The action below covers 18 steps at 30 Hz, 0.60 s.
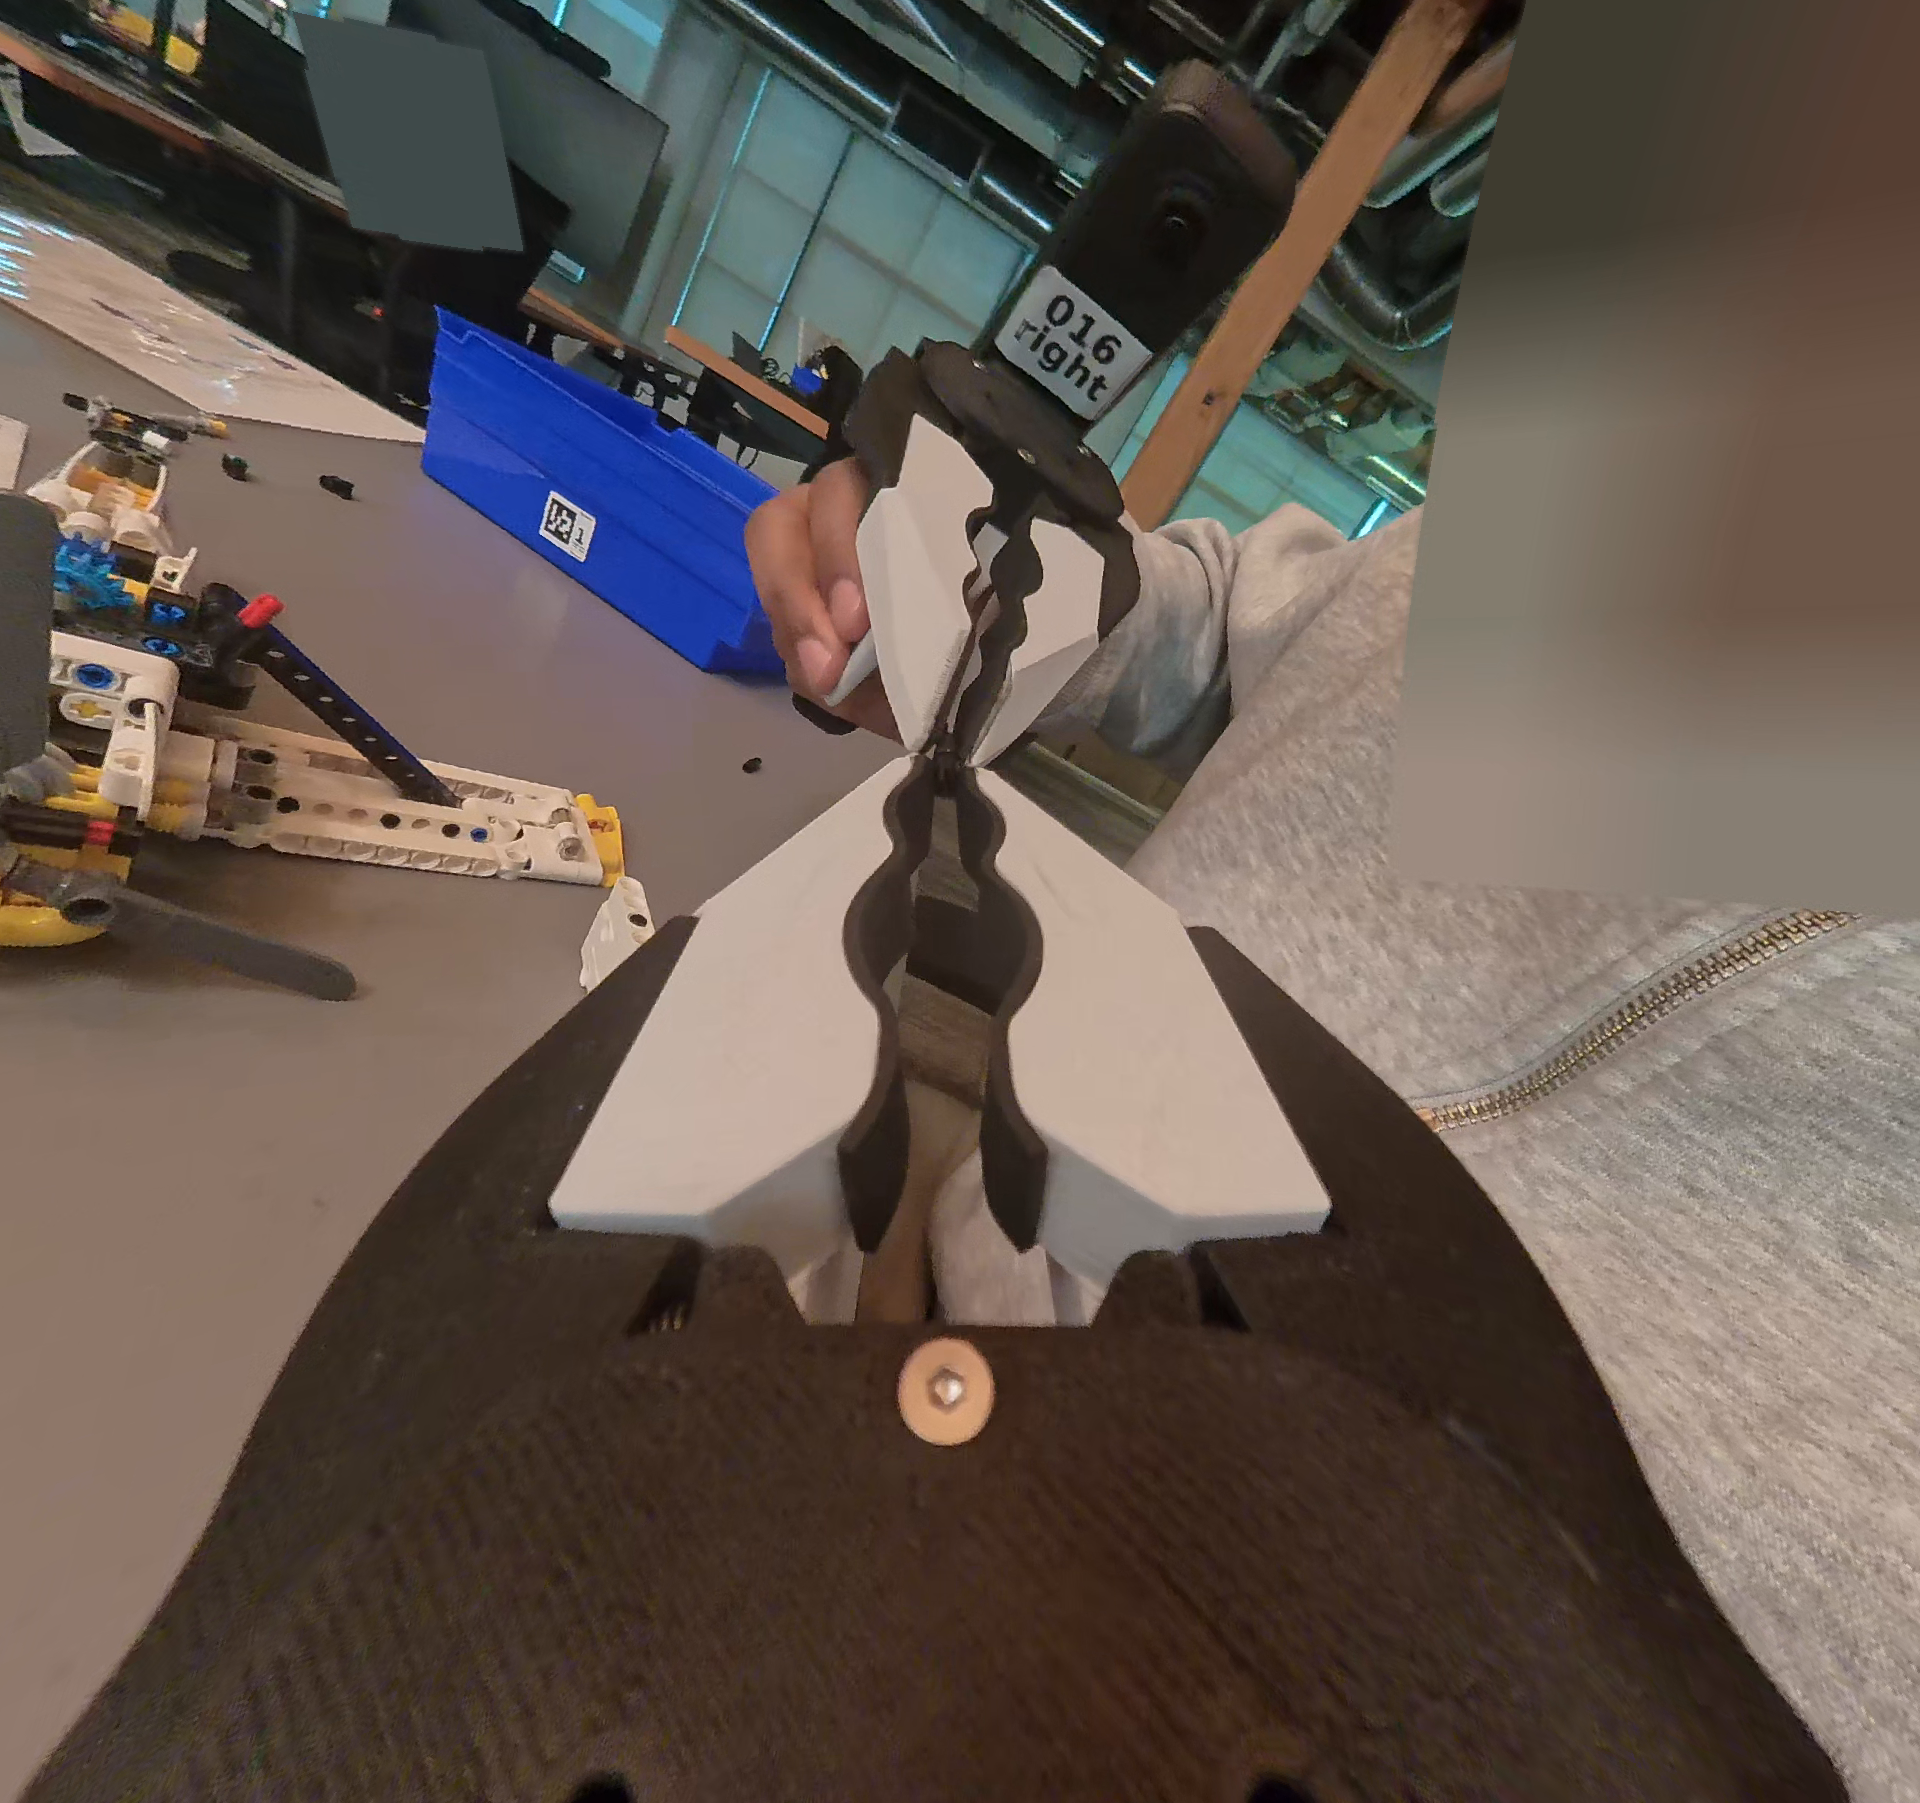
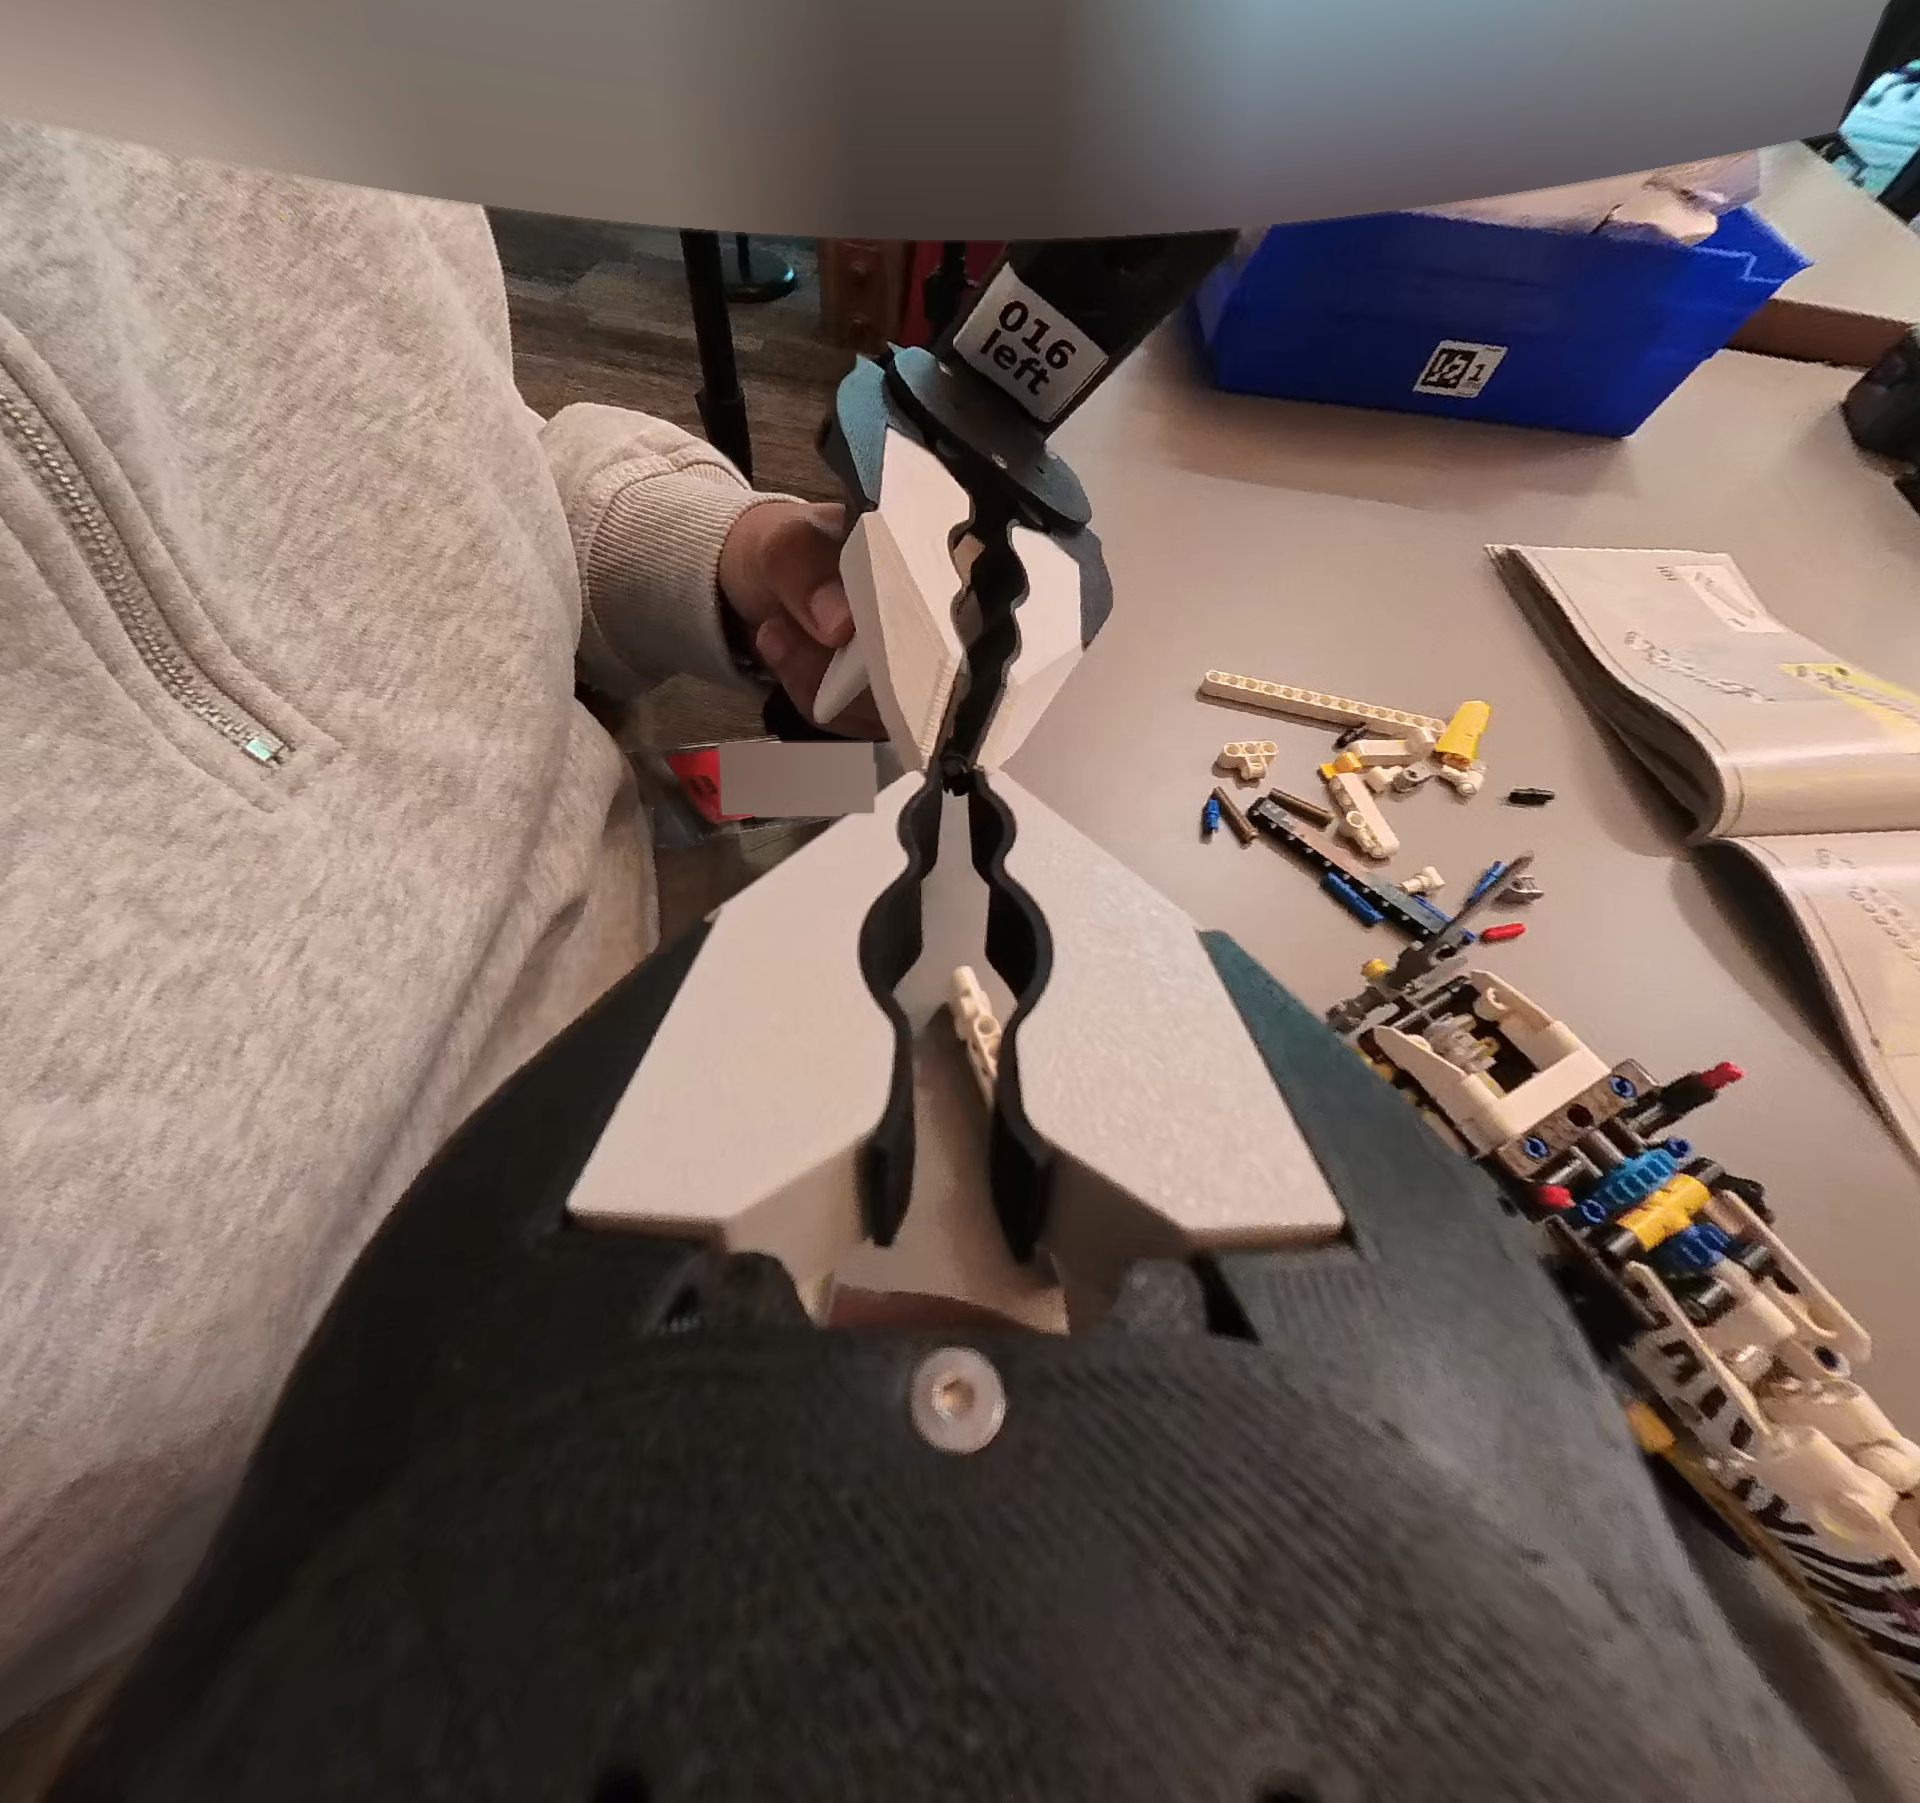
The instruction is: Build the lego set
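Note:
My left gripper (image 1: 940, 768) and my right gripper (image 2: 954, 785) are held up in the air in front of a person in a grey zip sweater, and they meet tip to tip. A small black pin (image 1: 944, 773) sits right where the tips meet, and both pairs of pads are closed on it. It also shows in the right wrist view (image 2: 954, 772). The right gripper shows in the left wrist view (image 1: 951, 737), and the left gripper shows in the right wrist view (image 2: 952, 754). The half-built white, yellow and black lego model (image 1: 312, 787) lies on the grey table (image 1: 468, 631).
A blue bin (image 1: 582, 465) stands at the back of the table. Loose lego pieces (image 2: 1382, 766) and an open instruction booklet (image 2: 1714, 693) lie beyond the model (image 2: 1558, 1130). A white piece (image 1: 618, 922) and small black pins (image 1: 752, 766) lie on the table. Left and right tips are no more than a few centimetres apart. The model (image 2: 1558, 1130) sits 15 cm or so from the ends of my right fingers. Seen from the left wrist view (image 1: 90, 647) as well.

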Each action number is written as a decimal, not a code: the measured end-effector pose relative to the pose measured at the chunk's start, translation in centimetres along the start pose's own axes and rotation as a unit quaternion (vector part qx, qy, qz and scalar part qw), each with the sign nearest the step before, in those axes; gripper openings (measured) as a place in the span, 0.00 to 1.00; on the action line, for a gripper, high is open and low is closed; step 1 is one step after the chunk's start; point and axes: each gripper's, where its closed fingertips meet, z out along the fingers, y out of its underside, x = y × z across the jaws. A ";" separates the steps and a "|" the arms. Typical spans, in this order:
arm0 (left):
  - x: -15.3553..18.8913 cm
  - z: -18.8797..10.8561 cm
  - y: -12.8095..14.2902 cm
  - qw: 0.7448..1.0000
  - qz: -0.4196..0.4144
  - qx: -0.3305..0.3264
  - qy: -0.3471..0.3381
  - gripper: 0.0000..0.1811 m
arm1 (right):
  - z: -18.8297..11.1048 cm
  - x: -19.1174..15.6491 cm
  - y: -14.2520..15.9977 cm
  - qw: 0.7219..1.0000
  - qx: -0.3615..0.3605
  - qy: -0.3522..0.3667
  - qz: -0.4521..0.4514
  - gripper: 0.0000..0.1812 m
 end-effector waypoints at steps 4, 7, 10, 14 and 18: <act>0.0 0.1 0.2 1.000 0.011 -0.008 -0.007 0.00 | -0.1 -0.2 0.1 0.999 -0.005 -0.032 0.036 0.02; -0.1 0.2 0.2 1.000 0.016 -0.010 -0.013 0.00 | -0.1 -0.1 0.1 0.998 0.001 -0.038 0.052 0.02; -0.2 0.1 0.3 1.000 0.019 -0.013 -0.017 0.00 | 0.0 0.0 0.2 0.998 0.003 -0.038 0.058 0.02; -0.1 0.2 0.4 0.999 0.020 -0.017 -0.018 0.00 | -0.1 -0.1 0.1 0.995 0.006 -0.057 0.081 0.02; -0.2 0.2 0.4 0.999 0.026 -0.019 -0.026 0.00 | 0.0 -0.1 0.2 0.991 0.005 -0.073 0.108 0.02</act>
